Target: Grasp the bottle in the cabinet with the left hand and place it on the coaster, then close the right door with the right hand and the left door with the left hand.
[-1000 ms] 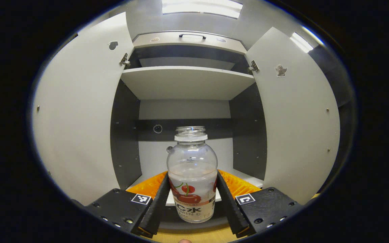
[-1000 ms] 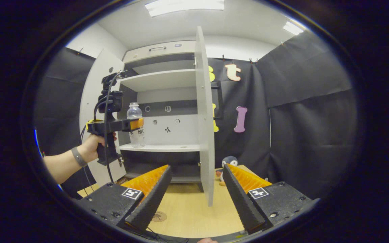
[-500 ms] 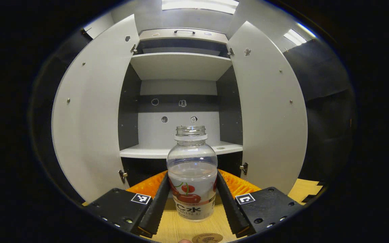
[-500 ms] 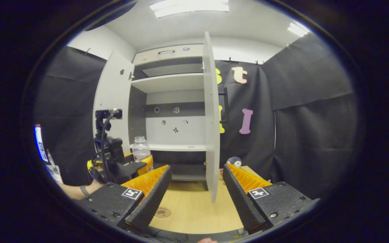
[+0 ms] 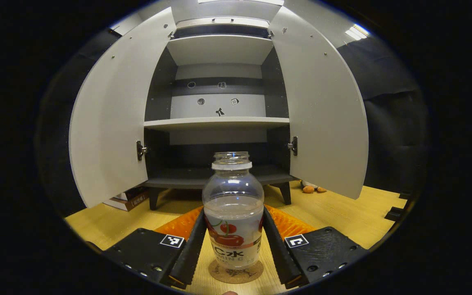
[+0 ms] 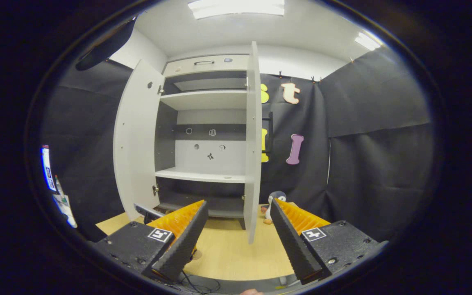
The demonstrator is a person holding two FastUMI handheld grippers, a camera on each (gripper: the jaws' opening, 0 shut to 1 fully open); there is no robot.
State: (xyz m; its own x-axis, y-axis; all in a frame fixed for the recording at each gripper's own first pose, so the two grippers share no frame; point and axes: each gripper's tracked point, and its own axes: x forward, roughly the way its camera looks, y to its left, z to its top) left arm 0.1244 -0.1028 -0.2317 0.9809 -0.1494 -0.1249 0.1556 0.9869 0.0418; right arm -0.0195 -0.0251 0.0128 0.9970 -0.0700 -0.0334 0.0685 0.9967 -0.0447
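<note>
In the left gripper view a clear, capless bottle (image 5: 232, 213) with a cherry label stands upright between the fingers of my left gripper (image 5: 232, 241), which is shut on it. The bottle's base rests on or just above a round cork coaster (image 5: 236, 272) on the wooden table (image 5: 334, 213). Beyond it the cabinet (image 5: 219, 123) has both doors open: left door (image 5: 111, 119), right door (image 5: 320, 110). In the right gripper view my right gripper (image 6: 236, 233) is open and holds nothing, with the right door's edge (image 6: 251, 143) straight ahead of it and the left door (image 6: 135, 139) farther left.
A stack of books (image 5: 125, 201) lies on the table under the left door. A small penguin toy (image 6: 275, 200) sits by the cabinet's right foot. The cabinet shelves (image 6: 201, 175) hold nothing. A cable (image 6: 191, 284) trails on the table near my right gripper.
My left gripper has carried the bottle out of the cabinet and down to the coaster on the table. The right gripper has barely moved.
</note>
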